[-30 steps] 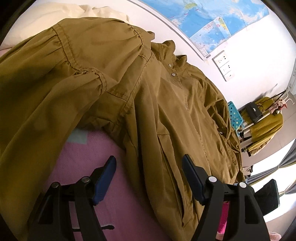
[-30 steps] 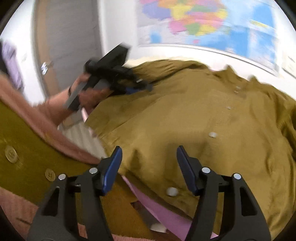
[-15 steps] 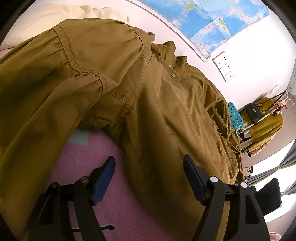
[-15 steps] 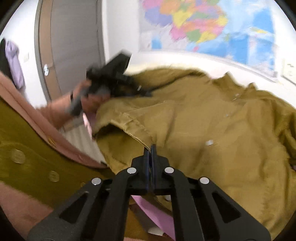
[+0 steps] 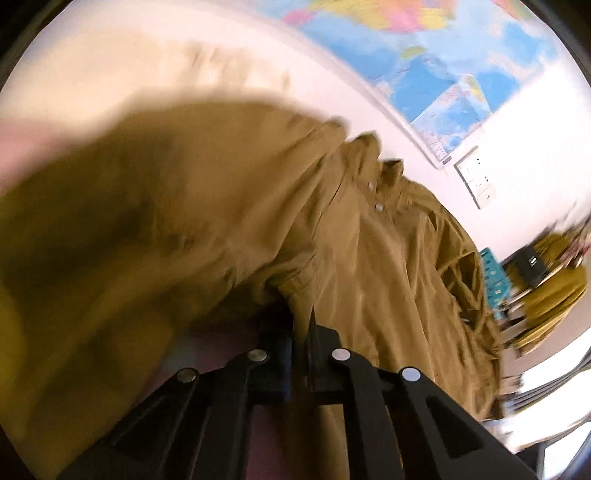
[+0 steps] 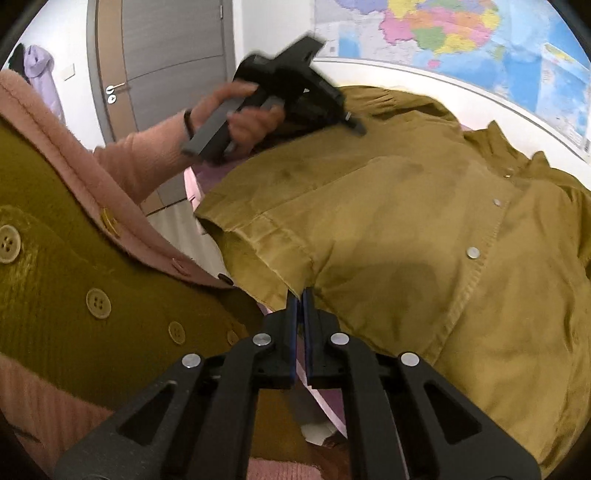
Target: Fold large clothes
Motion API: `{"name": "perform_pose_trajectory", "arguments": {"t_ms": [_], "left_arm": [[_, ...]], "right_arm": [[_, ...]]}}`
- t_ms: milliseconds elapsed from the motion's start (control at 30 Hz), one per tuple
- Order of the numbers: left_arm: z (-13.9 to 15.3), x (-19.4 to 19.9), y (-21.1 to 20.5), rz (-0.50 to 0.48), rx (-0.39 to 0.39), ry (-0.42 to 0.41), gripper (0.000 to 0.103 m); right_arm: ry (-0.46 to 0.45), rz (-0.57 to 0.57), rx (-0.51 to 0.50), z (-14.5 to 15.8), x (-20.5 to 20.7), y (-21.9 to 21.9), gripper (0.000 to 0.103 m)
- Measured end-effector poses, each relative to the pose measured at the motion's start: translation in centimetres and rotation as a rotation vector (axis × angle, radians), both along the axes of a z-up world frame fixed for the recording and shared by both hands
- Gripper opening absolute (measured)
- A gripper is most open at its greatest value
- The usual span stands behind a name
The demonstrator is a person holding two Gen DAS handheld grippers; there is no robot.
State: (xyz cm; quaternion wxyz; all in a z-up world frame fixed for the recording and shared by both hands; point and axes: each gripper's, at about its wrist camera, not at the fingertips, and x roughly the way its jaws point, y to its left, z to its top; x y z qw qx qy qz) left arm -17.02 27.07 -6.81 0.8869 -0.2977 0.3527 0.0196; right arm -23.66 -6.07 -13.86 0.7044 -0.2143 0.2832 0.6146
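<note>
The olive jacket (image 6: 424,229) lies spread, snap front up, on a pink-covered bed (image 6: 325,402) below a wall map (image 6: 461,33). The right gripper (image 6: 299,295) has its fingers pinched together on the jacket's near hem. The left gripper (image 5: 301,321) has just closed its fingers on an edge of the same cloth. Two separate holds probably let the person carry that side over for a fold.

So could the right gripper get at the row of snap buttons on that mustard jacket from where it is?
Probably not right now: the right gripper is shut on the jacket hem. The snap buttons lie uncovered further up, so nothing else blocks them.
</note>
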Motion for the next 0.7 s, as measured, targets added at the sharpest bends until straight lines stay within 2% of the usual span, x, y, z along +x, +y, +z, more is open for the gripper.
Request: {"name": "perform_pose_trajectory", "arguments": {"t_ms": [33,200,300,400,433,467,500,567,633,700], "left_arm": [[1.8,-0.1,-0.2,0.002,0.058,-0.027,0.004],[8.1,0.8,-0.3,-0.002,0.217,-0.082,0.004],[8.0,2.1,-0.1,0.000,0.311,-0.025,0.004],[4.2,2.6,-0.1,0.021,0.398,0.097,0.008],[2.4,2.5,-0.2,0.021,0.405,0.139,0.010],[1.5,2.3,-0.4,0.009,0.389,0.152,0.017],[0.6,1.7,-0.6,-0.017,0.348,0.147,0.023],[0.0,0.5,-0.8,-0.043,0.313,0.106,0.050],[-0.1,-1.0,-0.9,-0.076,0.262,0.066,0.070],[-0.2,-2.7,-0.9,-0.116,0.197,0.020,0.071]], "right_arm": [[0.016,0.009,0.012,0.4,0.1,0.1,0.004],[0.030,0.062,0.101,2.4,0.1,1.8,0.004],[0.090,0.060,0.079,0.8,0.7,3.8,0.005],[0.136,0.047,0.032,-1.0,0.8,4.1,0.012],[0.163,0.047,0.048,-0.8,1.0,3.5,0.016],[0.192,0.041,0.052,-0.4,1.4,2.6,0.035],[0.190,0.016,0.066,0.2,1.8,1.5,0.049],[0.159,-0.065,0.132,2.1,3.1,-1.8,0.053],[0.164,-0.200,0.181,3.6,5.5,-5.5,0.055],[0.178,-0.405,0.228,4.4,8.2,-10.2,0.058]]}}
